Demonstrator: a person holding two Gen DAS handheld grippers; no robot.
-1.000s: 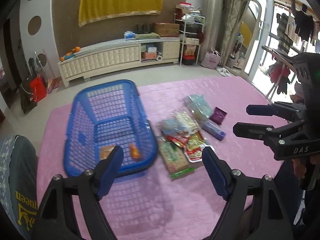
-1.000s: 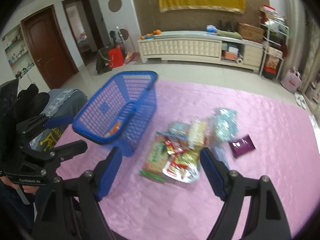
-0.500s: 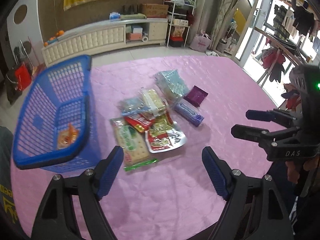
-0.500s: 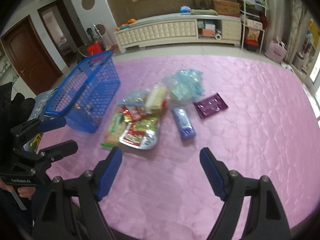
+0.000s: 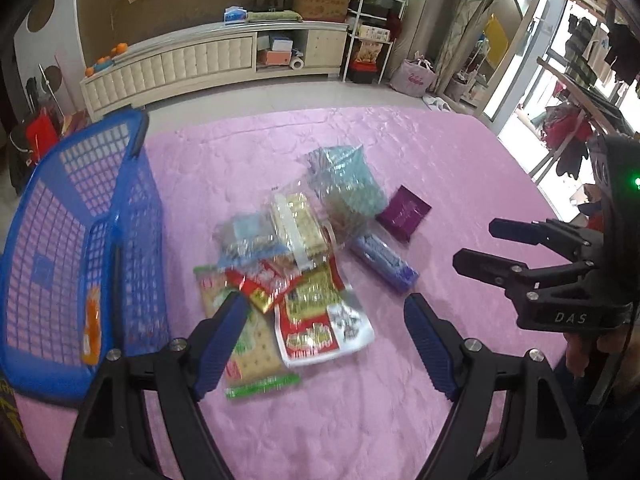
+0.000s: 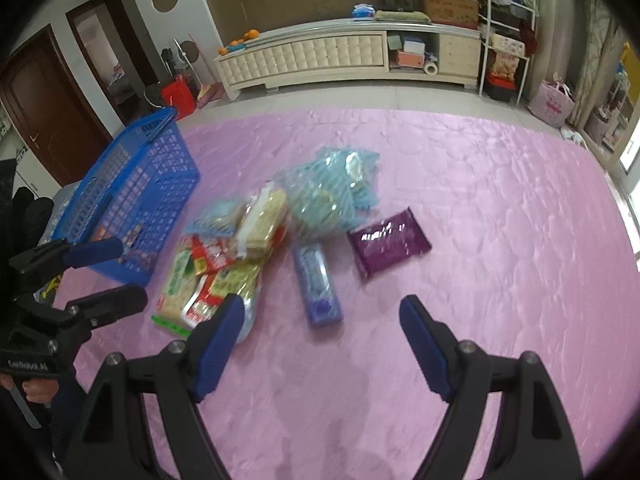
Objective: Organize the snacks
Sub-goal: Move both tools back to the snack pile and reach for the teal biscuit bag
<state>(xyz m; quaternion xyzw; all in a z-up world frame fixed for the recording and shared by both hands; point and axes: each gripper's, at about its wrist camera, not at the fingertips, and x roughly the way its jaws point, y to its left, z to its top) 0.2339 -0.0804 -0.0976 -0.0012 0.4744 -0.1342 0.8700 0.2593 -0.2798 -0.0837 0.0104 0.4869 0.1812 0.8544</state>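
A pile of snack packets [image 5: 296,268] lies on the pink cloth; it also shows in the right wrist view [image 6: 240,248]. A blue-purple packet [image 5: 384,264] [image 6: 318,290] and a dark purple packet [image 5: 404,212] [image 6: 388,242] lie to its right. A blue basket [image 5: 132,216] [image 6: 132,200] stands left, with an orange packet [image 5: 92,320] inside. My left gripper [image 5: 326,332] is open and empty, just above the pile's near edge. My right gripper [image 6: 320,332] is open and empty, just before the blue-purple packet.
The pink cloth [image 5: 360,420] covers a table whose far edge [image 6: 360,114] meets a tiled floor. A long white cabinet [image 6: 320,56] stands against the back wall. A metal shelf rack [image 6: 504,52] stands at the right.
Both grippers have swung right, away from the basket, and come lower and closer to the snack pile. Both stay open and empty.
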